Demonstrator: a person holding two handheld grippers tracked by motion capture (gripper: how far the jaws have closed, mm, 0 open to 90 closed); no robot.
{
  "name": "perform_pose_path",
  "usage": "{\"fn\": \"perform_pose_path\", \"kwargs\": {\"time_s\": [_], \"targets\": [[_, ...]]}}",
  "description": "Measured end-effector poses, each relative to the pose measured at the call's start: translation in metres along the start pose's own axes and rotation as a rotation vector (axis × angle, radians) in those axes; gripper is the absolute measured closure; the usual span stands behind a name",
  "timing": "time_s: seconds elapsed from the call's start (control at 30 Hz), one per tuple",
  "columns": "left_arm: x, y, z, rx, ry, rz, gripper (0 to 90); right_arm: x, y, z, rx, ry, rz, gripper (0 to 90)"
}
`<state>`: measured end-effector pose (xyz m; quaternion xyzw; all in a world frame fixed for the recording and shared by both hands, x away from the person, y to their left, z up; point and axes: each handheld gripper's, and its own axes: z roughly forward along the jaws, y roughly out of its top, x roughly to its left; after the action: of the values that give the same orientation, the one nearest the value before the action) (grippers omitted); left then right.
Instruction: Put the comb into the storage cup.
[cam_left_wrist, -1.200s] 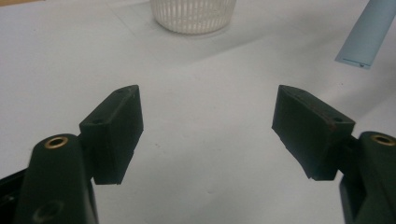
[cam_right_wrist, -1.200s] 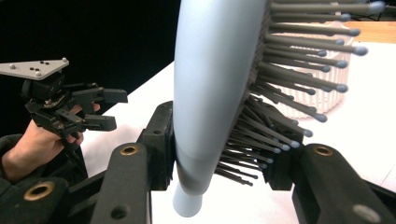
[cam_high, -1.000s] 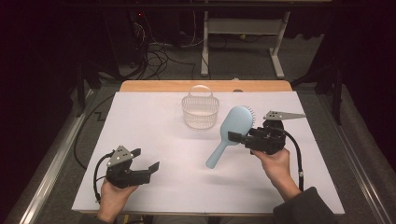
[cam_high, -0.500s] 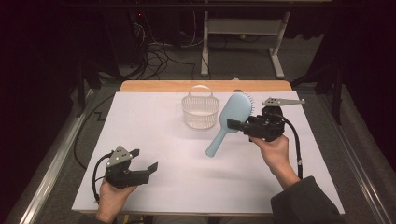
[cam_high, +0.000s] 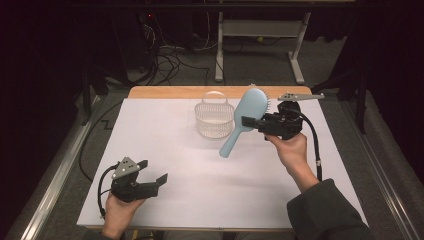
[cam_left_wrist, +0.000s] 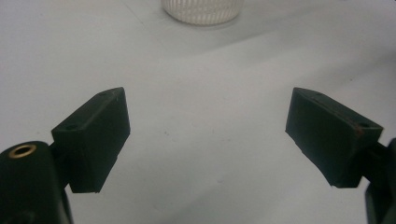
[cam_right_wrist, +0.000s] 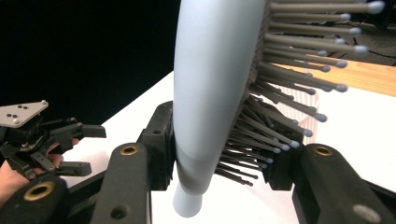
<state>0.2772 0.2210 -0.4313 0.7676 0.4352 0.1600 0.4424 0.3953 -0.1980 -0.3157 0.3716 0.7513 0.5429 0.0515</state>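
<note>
While the room beyond the desk (cam_high: 165, 145) lies in near darkness, the surface itself is well lit: a white sheet covers it, with a strip of bare wood showing along the far edge. Behind the desk, black cables (cam_high: 170, 60) trail over a grey floor beside the white legs of a metal frame (cam_high: 260, 45).

The right tool (cam_high: 248, 121) is held above the desk at the right, its jaws closed on a light blue hairbrush (cam_high: 245, 117) at the neck, where head meets handle. The brush hangs clear of the surface, head toward the far edge and handle slanting down toward the person. A white slatted basket (cam_high: 214, 117) stands on the sheet just beside the brush, on its left.

The left tool (cam_high: 155, 182) sits low at the near left corner, well apart from brush and basket, its jaws spread wide with nothing between them.

The high view gives the layout but not the grip. The right tool's own view supplies it: one jaw bears on the smooth back of the hairbrush (cam_right_wrist: 215, 84), the other on the bristle side, among grey ball-tipped pins. The left tool (cam_right_wrist: 77, 149) appears in the distance there. The left tool's own view confirms bare white sheet between its jaws, with the basket (cam_left_wrist: 201, 10) base at the top edge.
</note>
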Motion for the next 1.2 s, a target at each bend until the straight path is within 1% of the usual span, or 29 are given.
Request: {"fn": "perform_pose_path", "kwargs": {"time_s": [0.2, 0.37, 0.77, 0.87, 1.2], "targets": [[0.002, -0.001, -0.001, -0.004, 0.000, -0.006, 13.0, -0.001, 0.007, 0.002, -0.002, -0.002, -0.002, 54.6], [0.002, -0.001, -0.001, -0.001, -0.001, -0.007, 13.0, -0.001, 0.011, 0.006, 0.007, -0.004, -0.007, 54.6], [0.004, -0.002, -0.003, -0.010, -0.001, -0.017, 13.0, -0.001, 0.029, 0.011, 0.002, -0.019, -0.016, 54.6], [0.005, -0.002, -0.003, -0.010, -0.003, -0.021, 13.0, -0.002, 0.033, 0.011, 0.001, -0.026, -0.018, 54.6], [0.004, -0.003, -0.001, -0.003, -0.006, -0.017, 13.0, -0.004, 0.043, 0.012, -0.002, -0.052, -0.019, 54.5]]}}
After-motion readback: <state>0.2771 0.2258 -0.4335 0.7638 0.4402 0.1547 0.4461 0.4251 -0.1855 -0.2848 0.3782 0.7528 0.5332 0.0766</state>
